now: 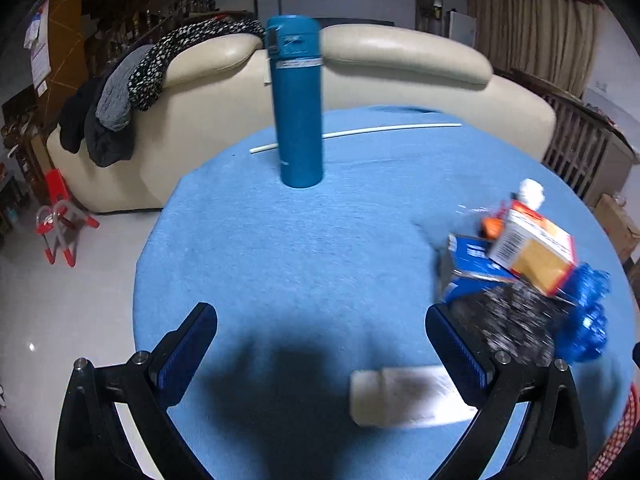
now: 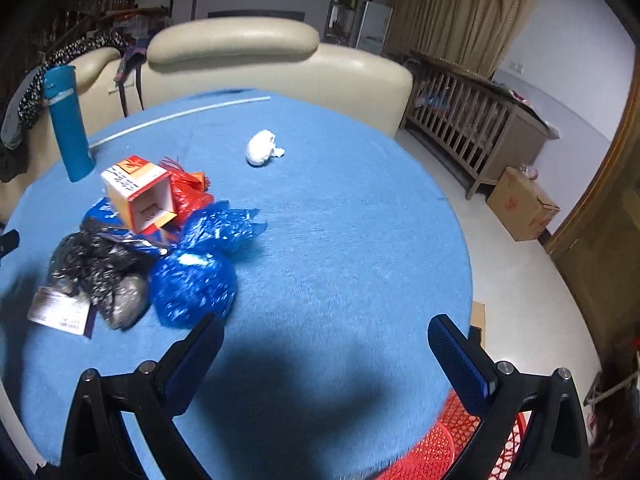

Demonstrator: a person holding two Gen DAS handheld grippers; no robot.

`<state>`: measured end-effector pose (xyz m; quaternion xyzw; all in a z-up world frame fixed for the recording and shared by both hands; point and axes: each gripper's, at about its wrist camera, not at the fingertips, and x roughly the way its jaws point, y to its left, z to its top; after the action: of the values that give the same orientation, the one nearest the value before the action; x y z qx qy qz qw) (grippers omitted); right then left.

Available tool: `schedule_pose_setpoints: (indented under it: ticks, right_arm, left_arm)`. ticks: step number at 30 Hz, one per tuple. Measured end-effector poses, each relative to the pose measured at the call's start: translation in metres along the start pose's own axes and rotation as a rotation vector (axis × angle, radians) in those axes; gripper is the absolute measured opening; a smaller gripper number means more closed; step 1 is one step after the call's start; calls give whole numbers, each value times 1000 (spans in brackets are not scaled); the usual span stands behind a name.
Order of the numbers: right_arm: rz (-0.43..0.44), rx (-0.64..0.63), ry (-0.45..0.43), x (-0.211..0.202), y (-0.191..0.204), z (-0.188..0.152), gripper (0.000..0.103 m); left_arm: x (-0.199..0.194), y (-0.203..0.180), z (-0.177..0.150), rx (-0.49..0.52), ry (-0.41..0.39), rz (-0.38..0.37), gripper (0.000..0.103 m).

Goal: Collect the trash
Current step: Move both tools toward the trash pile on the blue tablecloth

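A heap of trash lies on the round blue table (image 2: 340, 240): an orange and white carton (image 2: 138, 196), a red wrapper (image 2: 188, 192), a blue plastic bag (image 2: 192, 284), a black bag (image 2: 100, 272) and a white card (image 2: 60, 312). A crumpled white tissue (image 2: 262, 148) lies apart, farther back. My right gripper (image 2: 326, 344) is open and empty, just right of the heap. My left gripper (image 1: 320, 332) is open and empty above the table; the white card (image 1: 404, 396) lies near its right finger, with the black bag (image 1: 508, 324), carton (image 1: 532, 248) and blue bag (image 1: 584, 320) to the right.
A tall blue flask (image 1: 296, 104) stands at the table's far side, also seen in the right wrist view (image 2: 68, 120). A thin white rod (image 1: 360, 132) lies behind it. A cream sofa (image 1: 400, 64) stands beyond the table. A red mesh basket (image 2: 440, 448) sits at the near right edge.
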<state>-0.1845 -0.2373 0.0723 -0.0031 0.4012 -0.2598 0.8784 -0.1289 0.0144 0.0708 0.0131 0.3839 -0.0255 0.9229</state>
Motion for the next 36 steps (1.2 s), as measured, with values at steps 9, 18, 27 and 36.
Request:
schedule_pose_setpoints:
  ticks: [9, 18, 27, 36]
  right_arm:
    - [30, 17, -24, -21, 5, -16, 103]
    - [46, -49, -56, -33, 23, -25, 103]
    - [62, -135, -9, -26, 38, -26, 103]
    - [122, -85, -17, -25, 33, -29, 103]
  left_arm:
    - [-26, -23, -15, 44, -29, -44, 103]
    - [-34, -34, -17, 63, -49, -65, 103]
    - [-39, -34, -19, 67, -50, -92, 103]
    - [-38, -30, -33, 83, -25, -108, 103]
